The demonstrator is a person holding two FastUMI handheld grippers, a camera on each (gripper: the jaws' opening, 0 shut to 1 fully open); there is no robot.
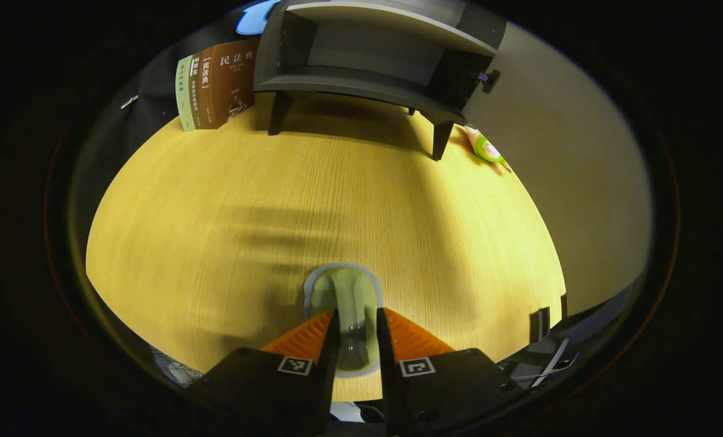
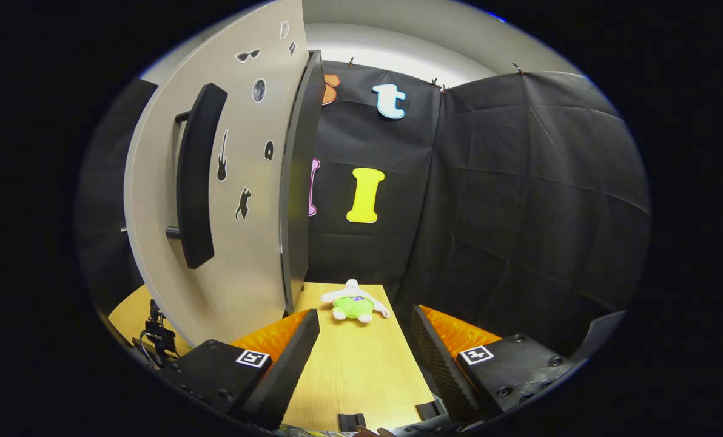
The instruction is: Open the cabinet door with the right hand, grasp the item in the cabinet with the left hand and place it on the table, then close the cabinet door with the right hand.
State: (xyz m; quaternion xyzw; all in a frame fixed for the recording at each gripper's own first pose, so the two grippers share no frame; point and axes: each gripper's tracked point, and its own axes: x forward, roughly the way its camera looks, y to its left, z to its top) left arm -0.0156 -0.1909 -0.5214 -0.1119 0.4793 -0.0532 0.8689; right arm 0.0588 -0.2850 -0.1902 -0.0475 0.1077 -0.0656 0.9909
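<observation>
Left gripper [image 1: 356, 331] clamps a pale rounded clear-plastic packet [image 1: 344, 303] just above the light wooden table [image 1: 216, 230]; the dark grey cabinet [image 1: 367, 54] stands empty behind. Right gripper [image 2: 364, 340] spread wide beside the open beige door [image 2: 240, 182] with its black bar handle [image 2: 195, 176]

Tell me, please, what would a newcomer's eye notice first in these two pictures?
In the right gripper view, the open cabinet door, pale with small dark stickers and a long dark handle, stands at the left, and a green and white plush toy lies on the wooden table beyond the open right gripper. In the left gripper view, the left gripper holds a pale item above the table, before the grey cabinet.
</observation>
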